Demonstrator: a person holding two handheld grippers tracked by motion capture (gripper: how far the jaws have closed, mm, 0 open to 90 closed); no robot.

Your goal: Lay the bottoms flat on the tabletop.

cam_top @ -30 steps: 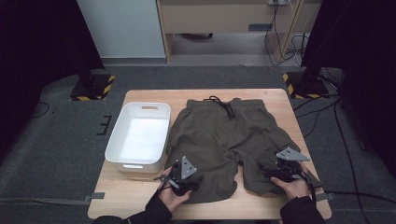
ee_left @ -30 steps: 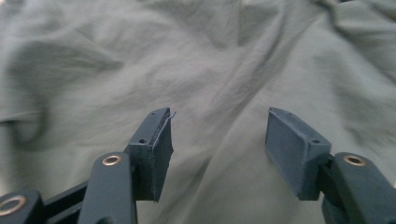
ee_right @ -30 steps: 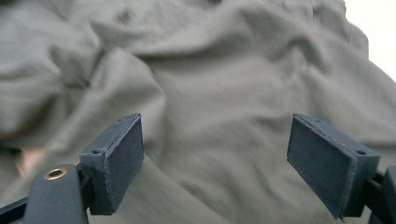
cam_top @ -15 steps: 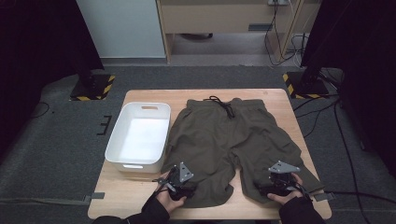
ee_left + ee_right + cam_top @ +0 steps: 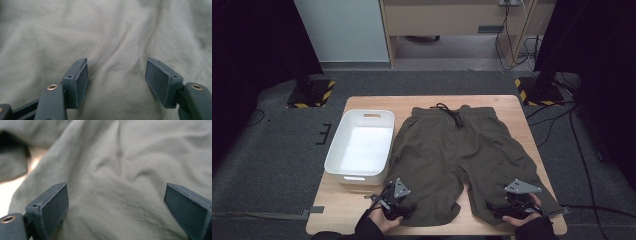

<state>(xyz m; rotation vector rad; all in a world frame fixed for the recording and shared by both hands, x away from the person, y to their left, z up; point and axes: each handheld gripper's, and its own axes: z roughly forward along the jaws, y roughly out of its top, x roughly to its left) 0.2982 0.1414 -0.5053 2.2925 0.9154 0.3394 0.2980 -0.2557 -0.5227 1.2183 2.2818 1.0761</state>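
Observation:
A pair of dark olive shorts [image 5: 457, 155] lies flat on the wooden table [image 5: 507, 107], waistband and drawstring at the far side, legs toward me. My left gripper [image 5: 404, 207] is at the hem of the left leg, my right gripper [image 5: 494, 207] at the hem of the right leg. In the left gripper view the left gripper [image 5: 117, 77] is open over wrinkled cloth [image 5: 112, 37]; its jaws have just been opening and the pads do not press the cloth. The right gripper [image 5: 116, 205] stands wide, also just opened, with cloth [image 5: 140, 157] loose between the jaws.
A white plastic bin [image 5: 371, 114] stands on the table's left part, right beside the shorts. Bare wood [image 5: 5, 192] shows past the right leg's edge. Beyond the table are grey carpet, dark curtains, stand bases with yellow-black tape, and cables.
Both hands have drawn back toward the near edge of the table, over the leg hems. The shorts lie as before.

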